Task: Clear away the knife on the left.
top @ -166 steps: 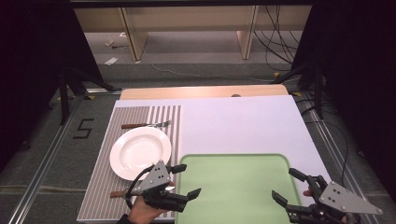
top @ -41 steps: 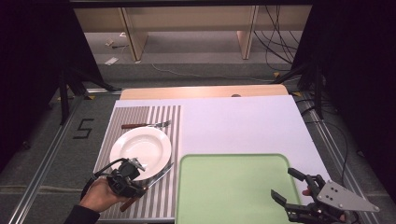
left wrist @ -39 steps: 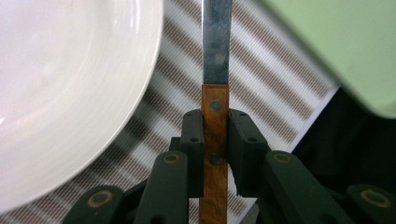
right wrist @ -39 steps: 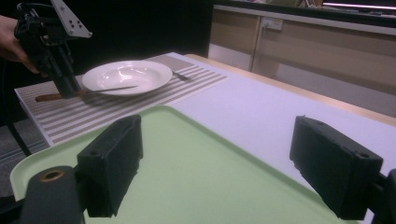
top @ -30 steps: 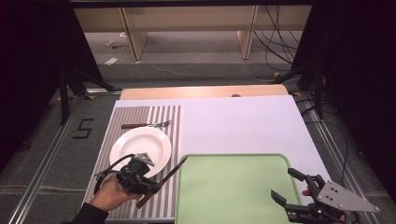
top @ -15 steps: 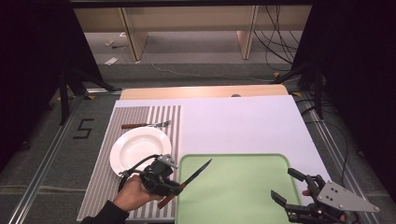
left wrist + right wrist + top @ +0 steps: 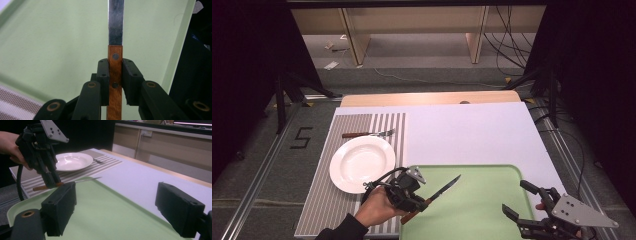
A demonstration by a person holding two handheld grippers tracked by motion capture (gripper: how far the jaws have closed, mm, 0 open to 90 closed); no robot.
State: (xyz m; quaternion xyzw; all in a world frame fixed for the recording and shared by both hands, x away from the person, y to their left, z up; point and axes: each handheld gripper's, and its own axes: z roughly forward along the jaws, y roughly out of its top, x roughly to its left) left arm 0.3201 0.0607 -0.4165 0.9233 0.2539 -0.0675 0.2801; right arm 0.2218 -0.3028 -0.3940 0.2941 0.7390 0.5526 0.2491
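- From the high view, one knife (image 7: 435, 194) with a wooden handle was pinched in the left gripper (image 7: 418, 202), its blade slanting out over the near left corner of one green tray (image 7: 482, 210).
- One white plate (image 7: 362, 163) sat on one striped placemat (image 7: 362, 145) along the table's (image 7: 472, 132) left edge; one fork (image 7: 368, 134) lay on the mat just beyond the plate, apart from it.
- One right gripper (image 7: 524, 200) hovered at the tray's near right corner, jaws spread with nothing between them.
- Along the left gripper view, two black pads (image 7: 103, 75) pressed together on the knife's handle (image 7: 115, 85), one on each side; two rivets showed on it, and the steel blade (image 7: 116, 22) ran straight ahead over the tray (image 7: 50, 37).
- Across the right gripper view, the right gripper (image 7: 115, 205) stood wide apart over the tray (image 7: 105, 212), holding nothing.
- Farther off, the left gripper (image 7: 53, 183) carried the knife (image 7: 85, 179) above the tray's far edge, with the plate (image 7: 73, 160) and the fork (image 7: 101, 160) on the placemat (image 7: 82, 170) behind.
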